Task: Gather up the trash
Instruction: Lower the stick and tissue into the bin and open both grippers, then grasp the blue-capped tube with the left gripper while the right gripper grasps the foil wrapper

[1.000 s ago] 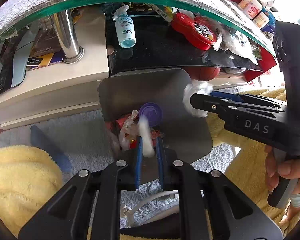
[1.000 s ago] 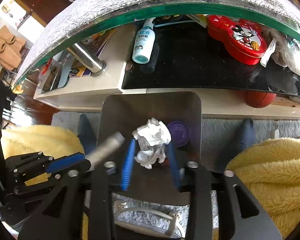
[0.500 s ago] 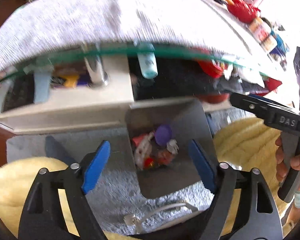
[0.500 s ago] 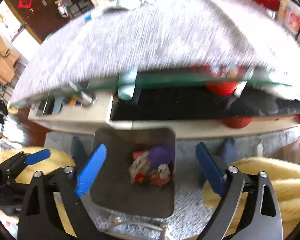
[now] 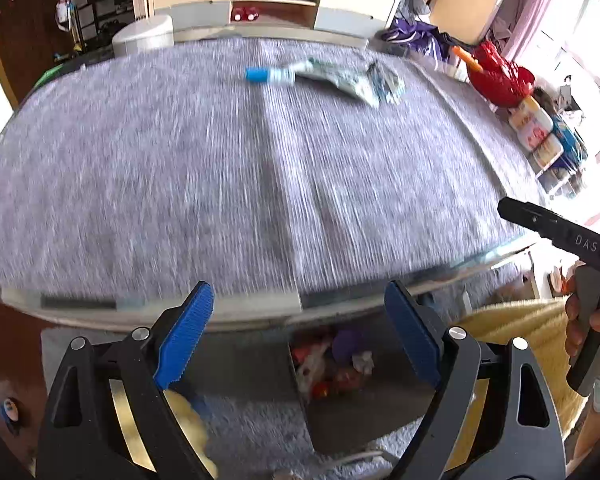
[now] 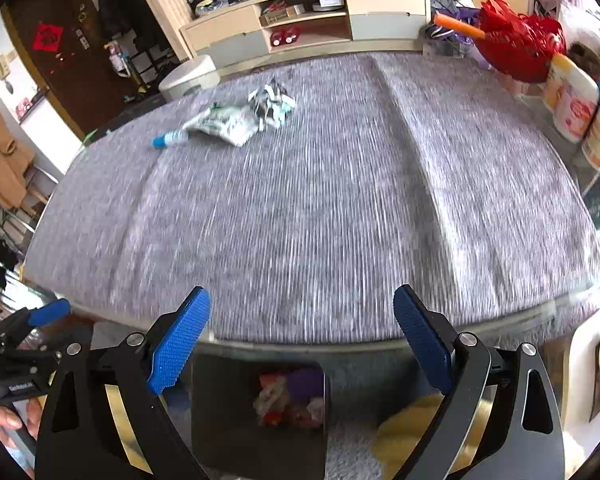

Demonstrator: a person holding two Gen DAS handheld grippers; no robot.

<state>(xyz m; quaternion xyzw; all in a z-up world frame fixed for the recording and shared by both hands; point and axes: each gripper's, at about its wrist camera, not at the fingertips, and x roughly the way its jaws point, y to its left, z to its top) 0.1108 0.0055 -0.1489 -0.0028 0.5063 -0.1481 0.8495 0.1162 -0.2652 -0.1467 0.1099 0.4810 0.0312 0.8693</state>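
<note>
My left gripper (image 5: 300,328) and right gripper (image 6: 302,338) are both open and empty, held at the near edge of a table with a grey cloth (image 5: 260,168). On the far side of the cloth lie a crumpled green-white wrapper (image 5: 348,80) (image 6: 224,124), a small crumpled scrap (image 6: 274,106) and a blue-capped tube (image 5: 268,75) (image 6: 170,138). Below the table edge stands a metal trash bin (image 5: 340,420) (image 6: 220,420) holding trash, with a purple cap, red wrappers and white tissue inside.
A red basket (image 6: 516,44), tubs (image 6: 568,96) and jars sit at the table's right edge. A white stool (image 6: 188,76) and a low cabinet (image 6: 308,20) stand beyond. Yellow fluffy fabric (image 5: 512,320) lies beside the bin. The right gripper's body (image 5: 560,236) shows at right.
Both grippers let go of white tissue into the bin and opened wide. Both then rose from the bin to look across the tabletop.
</note>
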